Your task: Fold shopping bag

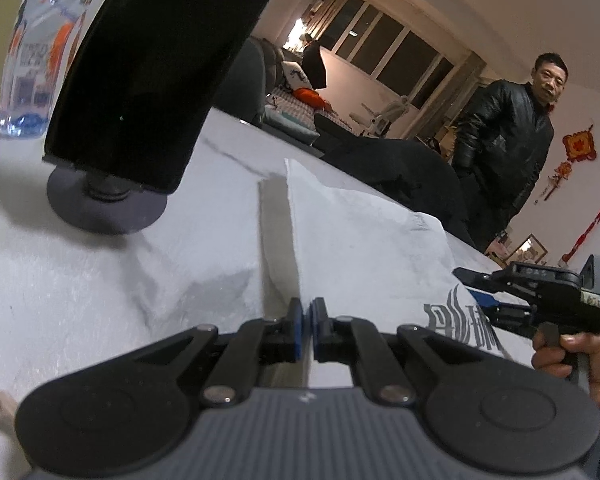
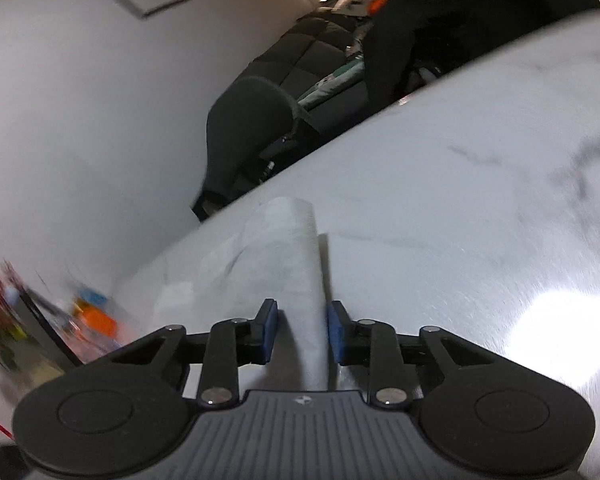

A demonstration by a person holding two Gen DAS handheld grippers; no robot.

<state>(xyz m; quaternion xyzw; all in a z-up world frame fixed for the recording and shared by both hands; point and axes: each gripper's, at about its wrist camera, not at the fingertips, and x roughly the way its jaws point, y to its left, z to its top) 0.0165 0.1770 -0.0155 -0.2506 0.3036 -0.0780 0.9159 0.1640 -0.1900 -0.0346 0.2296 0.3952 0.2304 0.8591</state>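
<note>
A white non-woven shopping bag point(image 1: 360, 240) with a grey printed logo lies on the marble table, one fold standing up as a ridge. My left gripper point(image 1: 306, 328) is low at the near end of that ridge, its blue pads shut on the bag's edge. In the left wrist view my right gripper point(image 1: 471, 286), held by a hand point(image 1: 572, 354), reaches in from the right over the logo. From the right wrist, the right gripper point(image 2: 302, 332) stands open with a raised fold of the bag point(image 2: 304, 264) between its pads; the pads do not pinch it.
A black stand on a round base point(image 1: 104, 204) and a clear water bottle point(image 1: 32, 60) stand at the far left of the table point(image 2: 460, 200). A person in a black jacket point(image 1: 504, 140) stands beyond the far edge. Dark chairs point(image 2: 252, 120) sit behind the table.
</note>
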